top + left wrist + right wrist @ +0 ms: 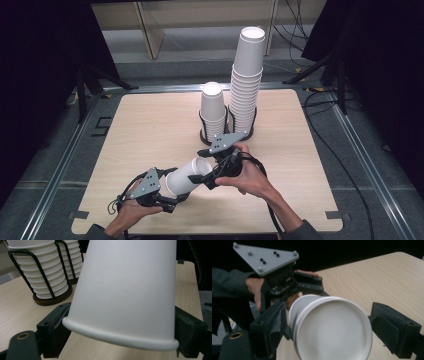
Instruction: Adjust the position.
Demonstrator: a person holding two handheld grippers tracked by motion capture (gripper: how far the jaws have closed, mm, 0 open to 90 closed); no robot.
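Left gripper (172, 196), lower left of frame, is clamping the rim end of a sideways paper cup (188, 176). Right gripper (207, 172), lower centre, is closing its jaws on the cup's base end. Behind, centre frame, two cup stacks (246, 82) are standing in wire holders (228, 131) on the table (150, 125).

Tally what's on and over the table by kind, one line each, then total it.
Stacks of white paper cups standing in wire holders: 2 (shorter stack, taller stack)
Black wire cup holders: 2
Nested cups held between the grippers: 1 bundle
Grippers: 2 (left gripper, right gripper)
Total: 7
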